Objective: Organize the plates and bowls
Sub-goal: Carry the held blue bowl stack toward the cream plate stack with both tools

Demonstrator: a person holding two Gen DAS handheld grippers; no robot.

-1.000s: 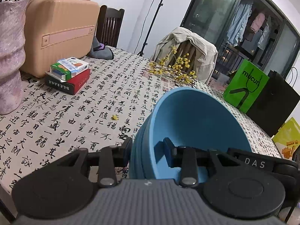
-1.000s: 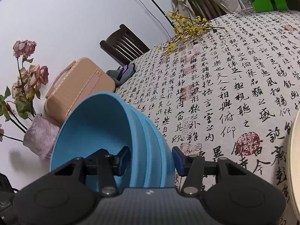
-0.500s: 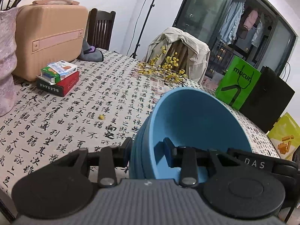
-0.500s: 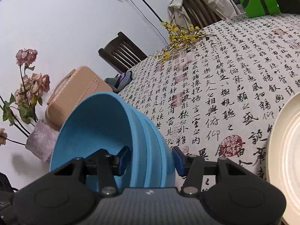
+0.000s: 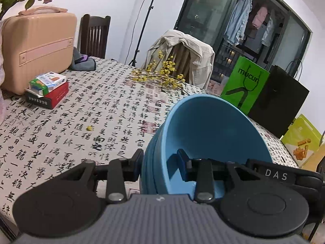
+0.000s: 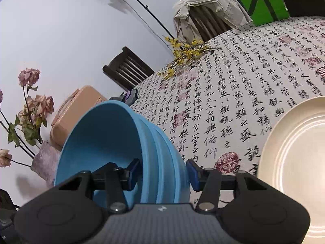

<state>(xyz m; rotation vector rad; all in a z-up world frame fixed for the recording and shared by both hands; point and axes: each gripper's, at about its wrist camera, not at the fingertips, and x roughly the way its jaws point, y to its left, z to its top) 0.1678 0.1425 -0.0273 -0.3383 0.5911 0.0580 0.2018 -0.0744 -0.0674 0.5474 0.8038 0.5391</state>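
Left wrist view first: my left gripper point(image 5: 159, 161) is clamped on the near rim of the stack of blue bowls point(image 5: 205, 142), one finger outside, one inside, the stack tilted and carried above the tablecloth point(image 5: 85, 122). Right wrist view: my right gripper point(image 6: 163, 171) pinches the opposite rim of the same nested bowls point(image 6: 113, 142), and the cream plate point(image 6: 294, 162) lies on the cloth just to the right. Bowls are gathered, I judge; setting them down remains.

Blue bowls point(image 5: 213, 134), cream plate point(image 6: 294, 152), black-calligraphy white tablecloth point(image 5: 81, 122).
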